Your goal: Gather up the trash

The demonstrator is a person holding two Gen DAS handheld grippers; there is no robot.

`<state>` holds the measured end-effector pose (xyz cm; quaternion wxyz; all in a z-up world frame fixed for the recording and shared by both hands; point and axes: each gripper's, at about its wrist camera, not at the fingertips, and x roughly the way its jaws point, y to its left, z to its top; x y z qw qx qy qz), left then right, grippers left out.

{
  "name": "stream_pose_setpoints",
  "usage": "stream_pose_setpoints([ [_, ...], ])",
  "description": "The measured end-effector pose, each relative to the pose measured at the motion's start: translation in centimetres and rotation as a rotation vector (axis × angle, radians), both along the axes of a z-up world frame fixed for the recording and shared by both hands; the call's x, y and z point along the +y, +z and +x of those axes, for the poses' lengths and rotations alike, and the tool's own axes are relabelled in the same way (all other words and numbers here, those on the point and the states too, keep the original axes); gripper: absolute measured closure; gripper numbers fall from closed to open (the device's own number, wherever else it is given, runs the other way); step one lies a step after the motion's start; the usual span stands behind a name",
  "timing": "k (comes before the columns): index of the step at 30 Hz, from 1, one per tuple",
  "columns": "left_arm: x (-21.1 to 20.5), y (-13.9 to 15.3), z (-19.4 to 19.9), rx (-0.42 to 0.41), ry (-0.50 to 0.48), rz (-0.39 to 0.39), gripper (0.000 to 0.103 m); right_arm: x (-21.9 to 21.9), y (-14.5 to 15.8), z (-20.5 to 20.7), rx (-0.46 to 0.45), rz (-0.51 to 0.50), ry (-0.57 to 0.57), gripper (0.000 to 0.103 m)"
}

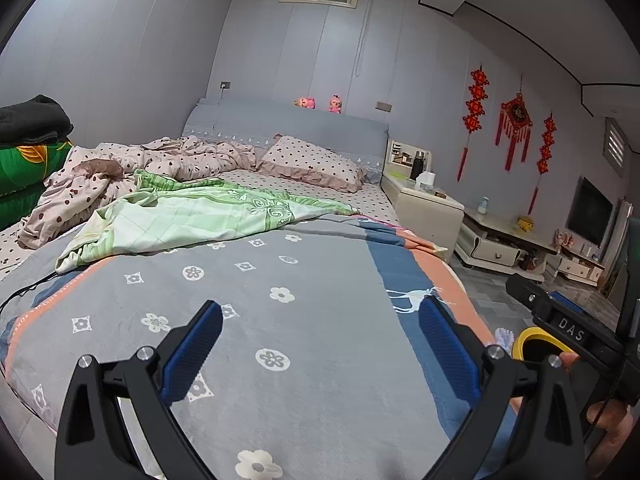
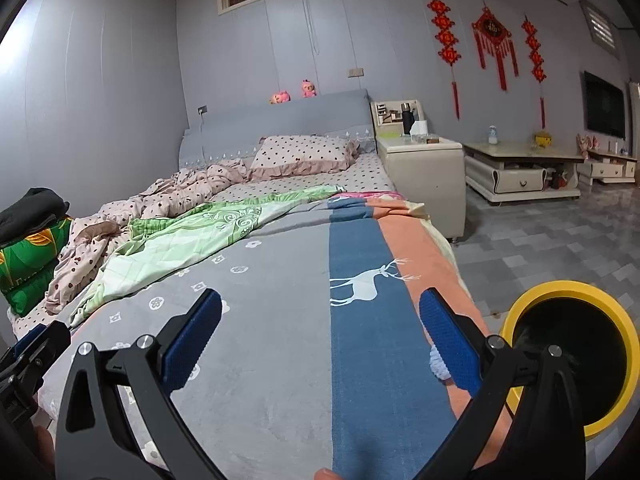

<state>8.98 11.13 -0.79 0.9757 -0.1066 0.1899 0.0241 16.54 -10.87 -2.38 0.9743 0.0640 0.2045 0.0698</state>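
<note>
While both grippers hang over the near end of the bed (image 1: 304,288), each stands with its jaws spread wide and nothing between the blue pads. The left gripper (image 1: 320,332) points across a grey blanket (image 1: 248,300) printed with white flowers; the right gripper (image 2: 320,320) sits over the same blanket's blue stripe with its white deer (image 2: 368,280).

Just right of the bed's near corner, on the tiled floor (image 2: 560,232), stands a bin with a yellow rim (image 2: 568,292) and a dark inside; what lies in it cannot be made out. In the left wrist view this bin shows only as a yellow arc (image 1: 532,340) behind the right jaw, with the right gripper's black body and the person's hand (image 1: 612,420) at the right edge.

Farther up the bed lie a light green quilt (image 1: 192,216), a rumpled pink spotted duvet (image 1: 120,168) to the left, and a spotted pillow (image 1: 312,162) against the grey headboard (image 1: 288,124). A cream nightstand (image 2: 424,172) stands right of the pillow. No loose trash can be made out on the bed.
</note>
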Motion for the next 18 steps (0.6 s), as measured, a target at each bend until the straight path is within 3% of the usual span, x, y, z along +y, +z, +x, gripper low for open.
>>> stream_pose_setpoints([
  [18, -0.45, 0.56, -0.79, -0.014, -0.012, -0.003, 0.008, 0.20, 0.18, -0.23, 0.011, 0.020, -0.005, 0.008],
])
